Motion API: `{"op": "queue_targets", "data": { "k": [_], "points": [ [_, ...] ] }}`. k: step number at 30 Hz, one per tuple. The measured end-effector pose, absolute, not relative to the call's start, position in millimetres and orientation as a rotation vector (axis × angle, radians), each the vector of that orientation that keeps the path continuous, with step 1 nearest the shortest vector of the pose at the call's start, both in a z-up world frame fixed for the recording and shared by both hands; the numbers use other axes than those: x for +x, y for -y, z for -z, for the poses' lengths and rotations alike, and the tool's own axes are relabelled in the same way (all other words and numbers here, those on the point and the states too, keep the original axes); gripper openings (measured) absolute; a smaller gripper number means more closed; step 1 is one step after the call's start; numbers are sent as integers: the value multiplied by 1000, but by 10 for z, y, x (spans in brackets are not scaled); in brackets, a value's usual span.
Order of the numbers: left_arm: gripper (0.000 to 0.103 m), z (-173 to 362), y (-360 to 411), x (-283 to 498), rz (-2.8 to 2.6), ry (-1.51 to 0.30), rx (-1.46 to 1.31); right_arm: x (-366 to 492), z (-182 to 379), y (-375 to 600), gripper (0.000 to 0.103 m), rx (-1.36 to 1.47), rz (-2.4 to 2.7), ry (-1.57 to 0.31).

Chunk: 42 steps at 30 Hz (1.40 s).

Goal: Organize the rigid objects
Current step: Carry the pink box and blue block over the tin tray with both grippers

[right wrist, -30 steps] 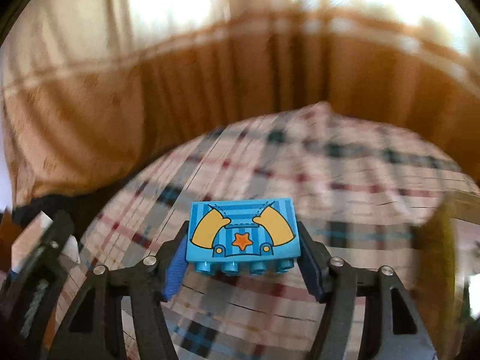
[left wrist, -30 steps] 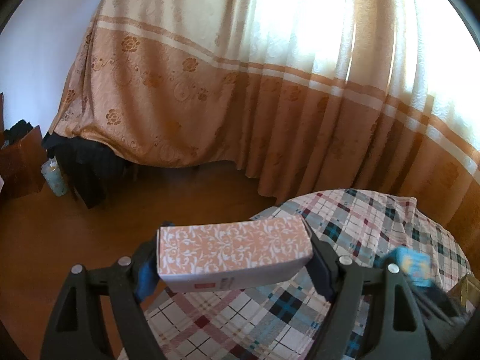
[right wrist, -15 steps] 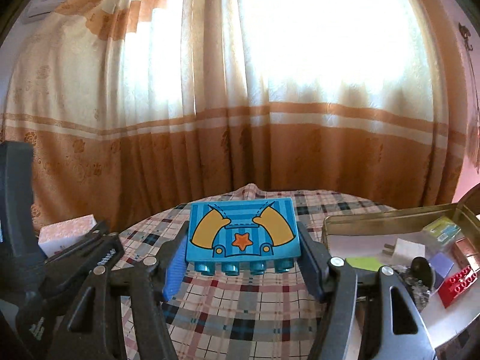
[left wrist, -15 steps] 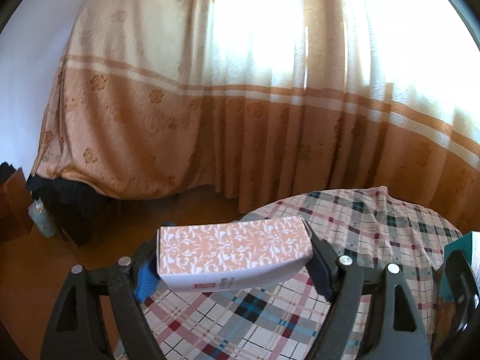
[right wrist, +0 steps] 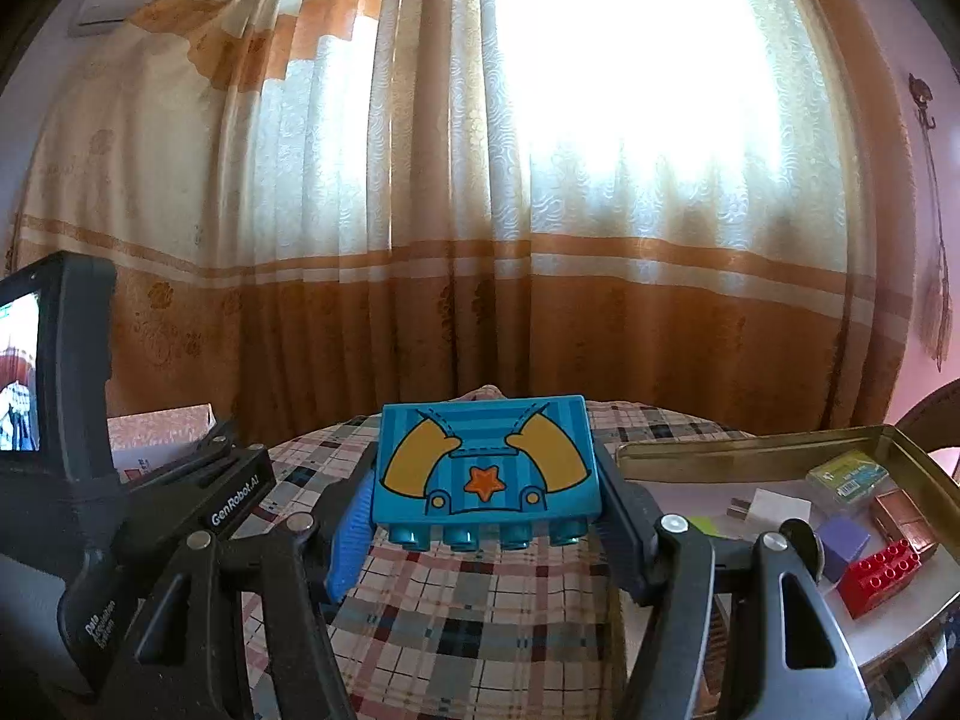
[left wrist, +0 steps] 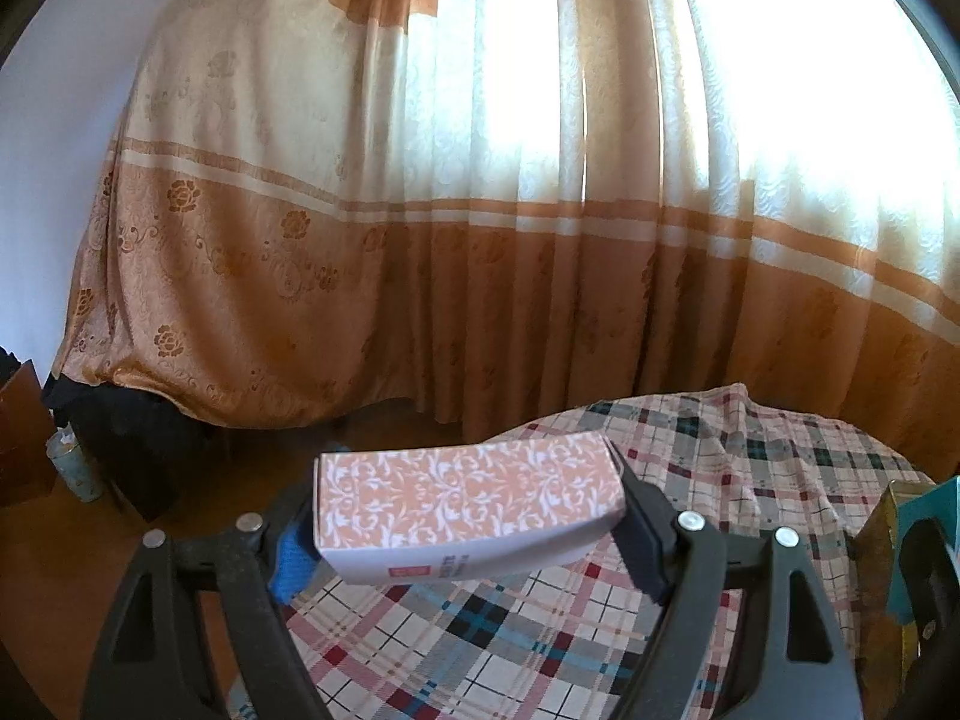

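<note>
Both claws are carrying things over the table, so the step looks like bringing them to the tin. Next, each one likely needs to swing over the tin and drop its load gently.

The big curtain (right wrist: 540, 240) hangs soft and folded. The table (left wrist: 750, 468) wears a checked cloth. The shiny metal tin (right wrist: 750, 456), on the right, holds small blocks. The left claw (left wrist: 468, 516) squeezes a flowery cardboard box (left wrist: 465, 504). The right claw (right wrist: 483, 510) squeezes a smooth blue toy brick (right wrist: 486, 468) with round studs.

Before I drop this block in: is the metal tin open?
Open: the tin shows no lid over it, with a red brick visible inside.
</note>
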<state>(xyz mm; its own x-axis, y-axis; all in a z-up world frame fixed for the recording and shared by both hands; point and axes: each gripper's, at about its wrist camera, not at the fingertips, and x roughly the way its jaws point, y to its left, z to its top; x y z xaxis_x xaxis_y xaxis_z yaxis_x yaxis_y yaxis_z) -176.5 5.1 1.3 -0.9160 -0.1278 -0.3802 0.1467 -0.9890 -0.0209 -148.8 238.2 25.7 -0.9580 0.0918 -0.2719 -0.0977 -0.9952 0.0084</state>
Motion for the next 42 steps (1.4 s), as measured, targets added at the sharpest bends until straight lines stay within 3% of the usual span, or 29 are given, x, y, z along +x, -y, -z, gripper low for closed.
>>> {"op": "queue_targets", "data": {
  "k": [27, 42],
  "points": [
    [82, -31, -197, -1575, 3085, -160, 584, -1301, -256, -2769, 67, -389, -2964, -126],
    [82, -41, -318, -1568, 3104, -78, 576, -1144, -321, -2854, 67, -279, -2950, -66]
  ]
}}
